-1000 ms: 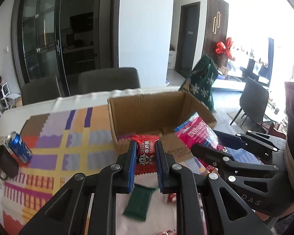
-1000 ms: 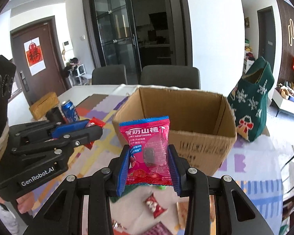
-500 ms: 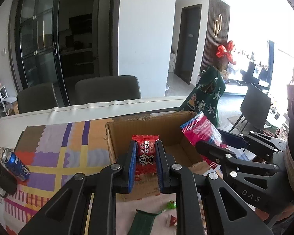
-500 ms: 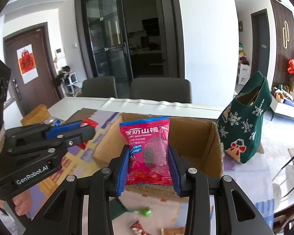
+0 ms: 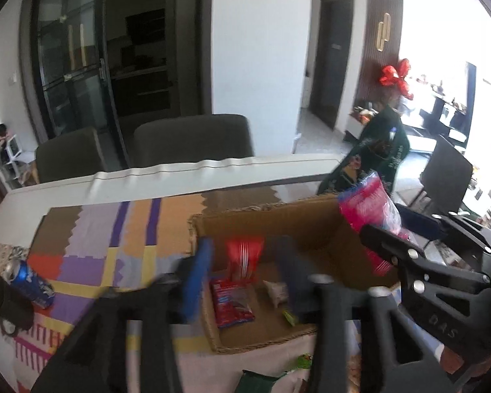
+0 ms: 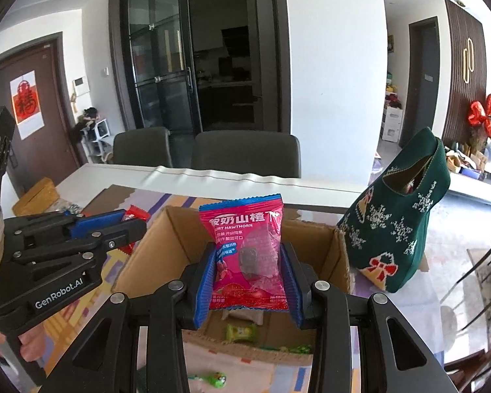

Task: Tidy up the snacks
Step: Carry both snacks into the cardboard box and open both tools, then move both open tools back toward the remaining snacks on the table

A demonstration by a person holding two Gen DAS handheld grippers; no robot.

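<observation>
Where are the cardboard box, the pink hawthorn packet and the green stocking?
cardboard box point(image 6: 338, 255), right wrist view, right wall.
pink hawthorn packet point(image 6: 245, 229), right wrist view, printed front.
green stocking point(image 6: 406, 226), right wrist view, knitted side.

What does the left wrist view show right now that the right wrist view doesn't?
Left wrist only: the blue can on the mat and a red packet lying inside the cardboard box.

Right wrist only: the red-papered door.

Both: the box, the pink hawthorn packet clamped in the right gripper, and the left gripper, opening around a red snack.
</observation>
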